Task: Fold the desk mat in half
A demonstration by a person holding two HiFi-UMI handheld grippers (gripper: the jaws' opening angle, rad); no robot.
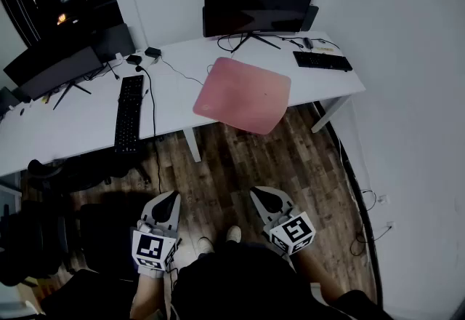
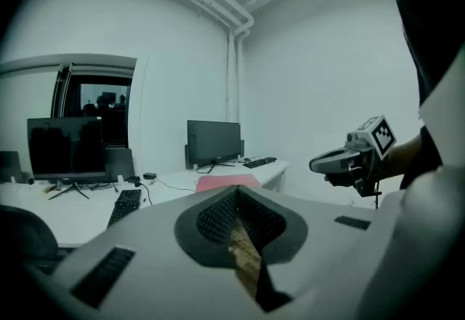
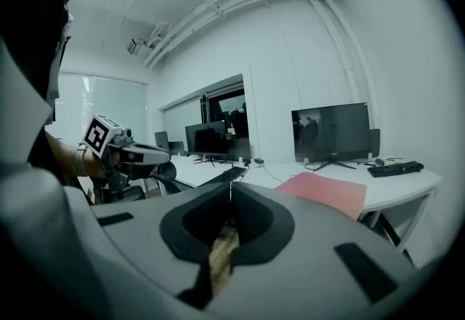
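Observation:
A pink desk mat lies flat on the white desk, its near right corner hanging over the front edge; it also shows as the mat in the left gripper view and the mat in the right gripper view. Both grippers are held low, well short of the desk, over the wooden floor. My left gripper is shut and empty, its tips meeting. My right gripper is also shut with nothing in it.
On the desk stand a monitor behind the mat, two keyboards, a second monitor at the left and cables. A black chair sits at the lower left. The wall runs along the right.

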